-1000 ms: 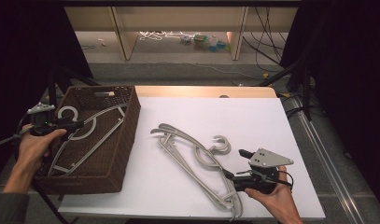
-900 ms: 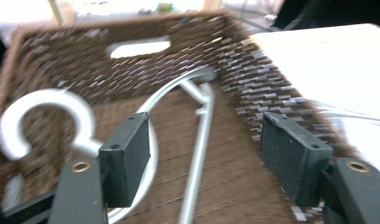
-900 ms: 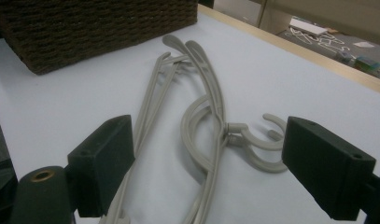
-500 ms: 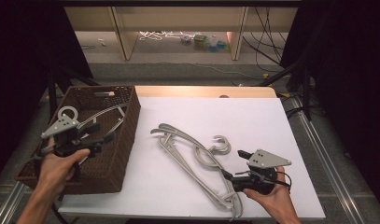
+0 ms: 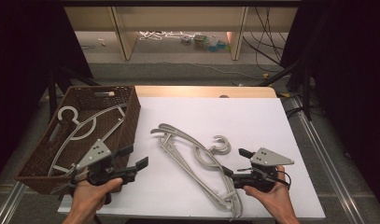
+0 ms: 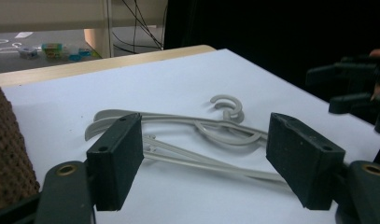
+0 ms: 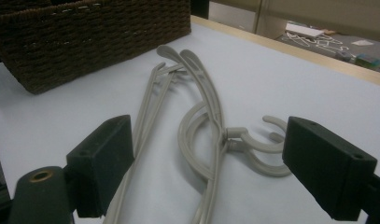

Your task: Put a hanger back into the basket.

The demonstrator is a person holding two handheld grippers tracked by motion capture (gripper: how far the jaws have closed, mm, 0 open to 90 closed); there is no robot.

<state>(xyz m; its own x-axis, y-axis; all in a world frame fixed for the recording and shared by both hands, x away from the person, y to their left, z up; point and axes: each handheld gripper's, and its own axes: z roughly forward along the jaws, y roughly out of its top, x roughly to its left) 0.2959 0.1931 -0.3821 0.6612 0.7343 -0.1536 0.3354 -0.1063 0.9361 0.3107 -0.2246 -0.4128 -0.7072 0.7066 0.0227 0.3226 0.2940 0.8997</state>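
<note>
Two grey plastic hangers [image 5: 197,156] lie stacked on the white table top [image 5: 253,121], hooks toward the right. A third grey hanger [image 5: 80,128] lies inside the brown wicker basket [image 5: 131,112] at the left. My left gripper [image 5: 133,157] is open just off the basket's near right corner, pointing at the hangers [image 6: 192,135], with nothing between its jaws [image 6: 206,156]. At the hangers' near right end my right gripper [image 5: 236,162] stands open. In the right gripper view the hangers [image 7: 211,126] lie ahead of its spread jaws [image 7: 215,163], untouched.
The basket wall [image 7: 94,37] stands beyond the hangers in the right gripper view. A wooden strip [image 5: 201,91] runs along the table's far edge. Cables and small clutter [image 5: 197,39] lie on the floor beyond. The other gripper [image 6: 355,88] appears at the right of the left gripper view.
My left gripper has come off the basket's left side, moving right and nearer, to the basket's near right corner, now facing the hangers. The right gripper has barely moved.
</note>
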